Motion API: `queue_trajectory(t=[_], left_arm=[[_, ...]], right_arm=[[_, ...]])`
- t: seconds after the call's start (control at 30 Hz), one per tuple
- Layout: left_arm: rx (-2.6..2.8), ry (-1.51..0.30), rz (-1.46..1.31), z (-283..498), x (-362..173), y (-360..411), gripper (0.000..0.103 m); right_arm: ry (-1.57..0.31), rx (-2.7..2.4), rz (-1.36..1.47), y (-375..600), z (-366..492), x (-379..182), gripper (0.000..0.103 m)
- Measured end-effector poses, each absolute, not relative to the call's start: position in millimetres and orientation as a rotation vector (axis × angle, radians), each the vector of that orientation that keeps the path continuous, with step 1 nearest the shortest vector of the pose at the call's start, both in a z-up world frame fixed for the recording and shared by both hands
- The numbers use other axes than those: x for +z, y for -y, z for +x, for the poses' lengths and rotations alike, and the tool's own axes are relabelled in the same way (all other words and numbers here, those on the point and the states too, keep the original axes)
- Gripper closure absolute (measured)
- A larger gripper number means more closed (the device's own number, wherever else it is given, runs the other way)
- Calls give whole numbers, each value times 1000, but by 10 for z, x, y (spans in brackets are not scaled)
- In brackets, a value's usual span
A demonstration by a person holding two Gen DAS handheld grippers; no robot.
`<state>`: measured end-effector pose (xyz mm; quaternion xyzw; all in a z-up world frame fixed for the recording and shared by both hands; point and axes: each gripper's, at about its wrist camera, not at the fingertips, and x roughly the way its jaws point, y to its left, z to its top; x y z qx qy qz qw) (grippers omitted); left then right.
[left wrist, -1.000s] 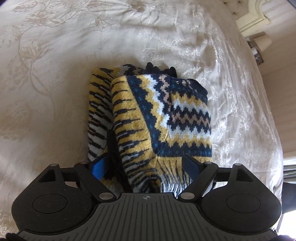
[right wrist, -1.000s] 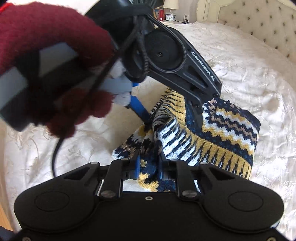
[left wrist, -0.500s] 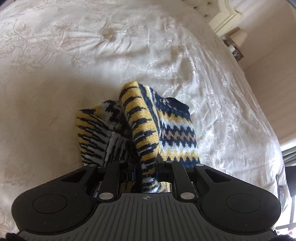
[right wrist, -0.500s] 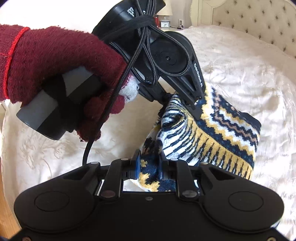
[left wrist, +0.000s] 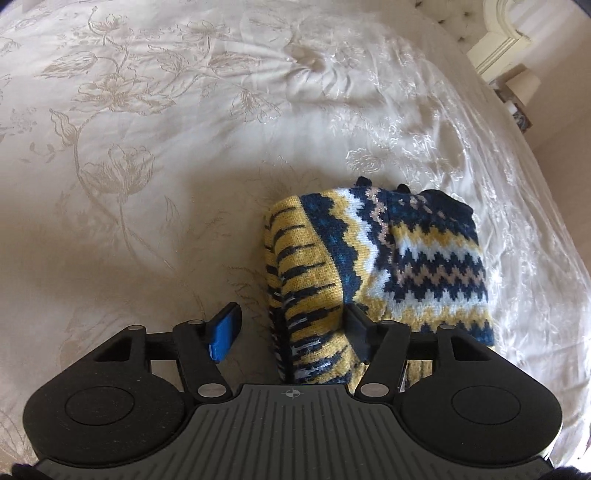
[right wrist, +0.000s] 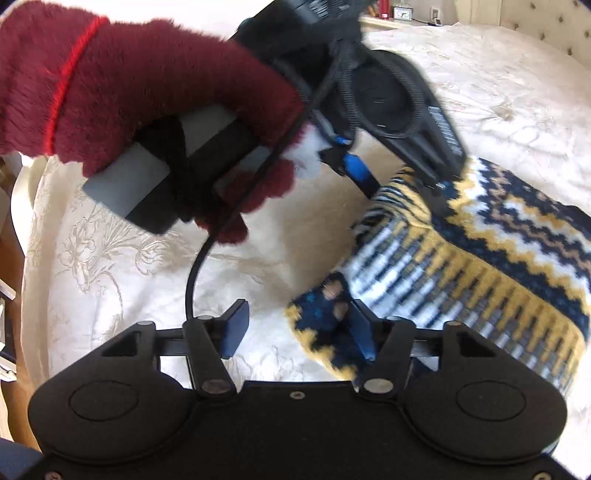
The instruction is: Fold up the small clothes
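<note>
A small knitted sweater [left wrist: 402, 266] in yellow, navy and white zigzag bands lies folded on the cream bedspread [left wrist: 147, 147]. My left gripper [left wrist: 291, 332] is open just above the sweater's near yellow-striped edge, which lies between the fingers unpinched. In the right wrist view the sweater [right wrist: 480, 258] lies at right. My right gripper [right wrist: 299, 334] is open, its right finger against a navy-yellow corner of the sweater. The left gripper [right wrist: 399, 166], held by a maroon-gloved hand [right wrist: 147, 110], hovers over the sweater's far end.
The bedspread [right wrist: 498, 92] stretches wide to the left and back. A tufted headboard [right wrist: 554, 33] and a nightstand with small items [right wrist: 402, 14] stand behind. A lamp on a side table [left wrist: 521, 92] is at the bed's far right edge.
Both grippers, shut on the sweater's edge half a second ago, have opened and let it go. The sweater has dropped flatter on the bed and now lies further right.
</note>
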<state>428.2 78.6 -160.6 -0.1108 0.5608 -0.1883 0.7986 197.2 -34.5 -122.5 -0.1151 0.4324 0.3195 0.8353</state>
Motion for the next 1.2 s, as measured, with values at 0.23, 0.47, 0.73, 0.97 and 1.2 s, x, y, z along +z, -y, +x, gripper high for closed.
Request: queue_trajectory(t=[0.23,0.47,0.73,0.97,1.2], left_arm=[[-365,-1100,-276,4079,-1292,-963,33],[-402,-1124,-330,3734,-1211,-938,18],[-389,-1199,-350,3431,-1418,-835,14],[-395,-1266,-360,3396,-1635,-779,14],[-438,-1312,-379,3501,-1804,-646,14]], right_arm=[[-893,570,-99,895,1841,-1021,23],[-900,403,77,1311,1910,-1003,4],[-951,302,290,1922,2138,-1067,1],[-974,280,440,2210,2590,-1183,1],[-1009,307,515,2271,3065,-1403,1]])
